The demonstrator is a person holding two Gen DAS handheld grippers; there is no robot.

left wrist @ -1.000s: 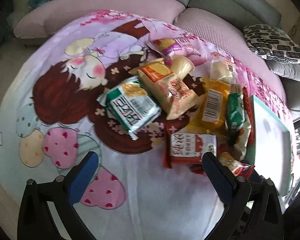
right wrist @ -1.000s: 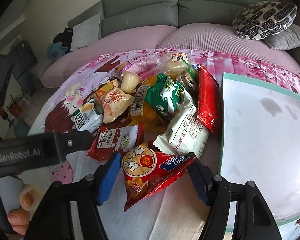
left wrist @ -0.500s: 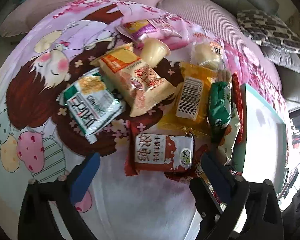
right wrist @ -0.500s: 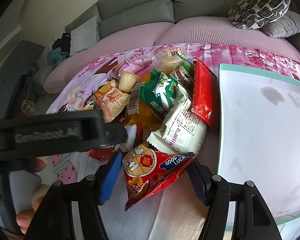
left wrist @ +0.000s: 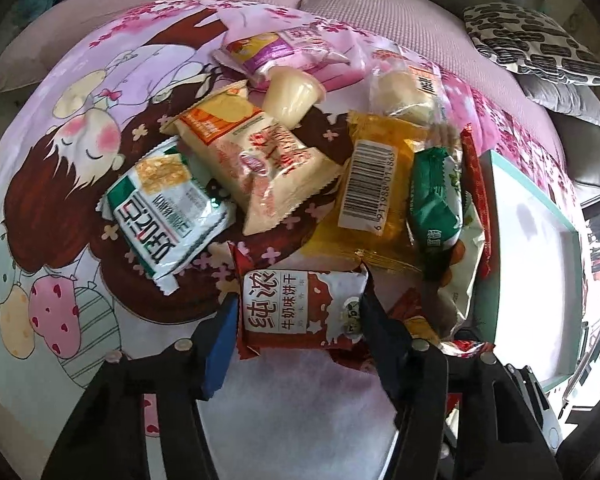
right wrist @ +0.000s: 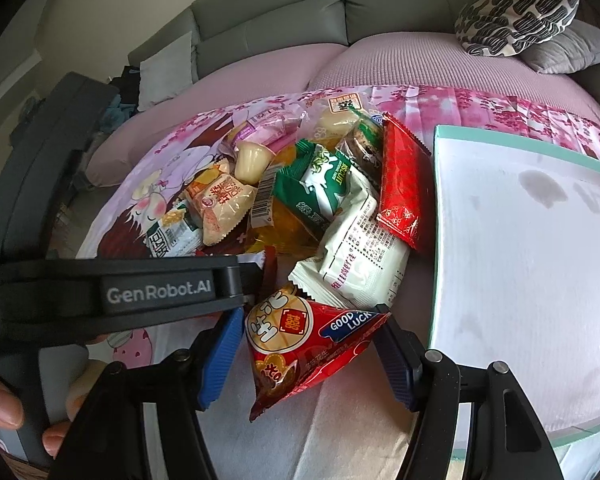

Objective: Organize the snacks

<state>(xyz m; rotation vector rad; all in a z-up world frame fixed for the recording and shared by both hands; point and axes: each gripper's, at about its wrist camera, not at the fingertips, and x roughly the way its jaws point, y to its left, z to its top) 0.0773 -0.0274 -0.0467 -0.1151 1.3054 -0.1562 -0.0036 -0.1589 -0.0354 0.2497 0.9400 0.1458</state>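
Observation:
Several snack packets lie heaped on a cartoon-print cloth (left wrist: 80,168). My left gripper (left wrist: 300,312) points steeply down over a brown-red milk biscuit packet (left wrist: 296,308). Its jaws are closing, and both pads touch the packet's short sides. In the right wrist view my right gripper (right wrist: 308,356) is shut on a red "Good Luck" peanut packet (right wrist: 300,344), which hangs tilted between the blue pads (right wrist: 222,354). Behind lie a green-white packet (left wrist: 164,212), a beige packet (left wrist: 260,160), a yellow barcode packet (left wrist: 372,192) and a pudding cup (left wrist: 292,94).
A white tray with a teal rim (left wrist: 493,248) (right wrist: 436,220) stands right of the heap, nothing in it. The left tool's black housing (right wrist: 156,292) and the hand (right wrist: 0,404) holding it fill the right wrist view's lower left. A grey sofa (right wrist: 280,28) with a patterned cushion (right wrist: 516,16) lies behind.
My left gripper moved right and down over the heap, and its jaws narrowed from wide open onto the milk biscuit packet. The right gripper stayed in place, gripping the red packet.

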